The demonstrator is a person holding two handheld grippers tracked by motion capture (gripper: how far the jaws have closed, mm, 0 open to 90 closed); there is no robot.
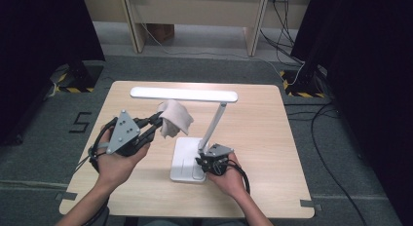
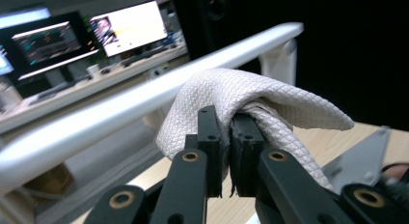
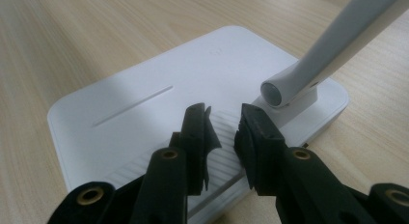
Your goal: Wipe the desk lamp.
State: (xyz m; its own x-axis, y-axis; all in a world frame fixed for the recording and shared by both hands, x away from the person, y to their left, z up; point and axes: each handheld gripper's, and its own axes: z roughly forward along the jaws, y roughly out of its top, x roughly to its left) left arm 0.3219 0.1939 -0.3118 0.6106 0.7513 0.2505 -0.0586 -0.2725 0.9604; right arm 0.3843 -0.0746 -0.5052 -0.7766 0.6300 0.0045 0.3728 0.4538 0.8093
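Lamp wipe-down at the bench: your left tool has its jaws pinched tight on a bunched white cloth, pressed up against the lamp's light bar so the fabric rubs w/o slipping. Your right tool, jaws partly apart & gripping nothing, bears down on the lamp base beside the stem, likely to stop the lamp sliding.

Lamp head bars the way across the worktop rear, cloth bunched right under it. Slanted lamp arm and base block the middle. I see open room far right and front left.
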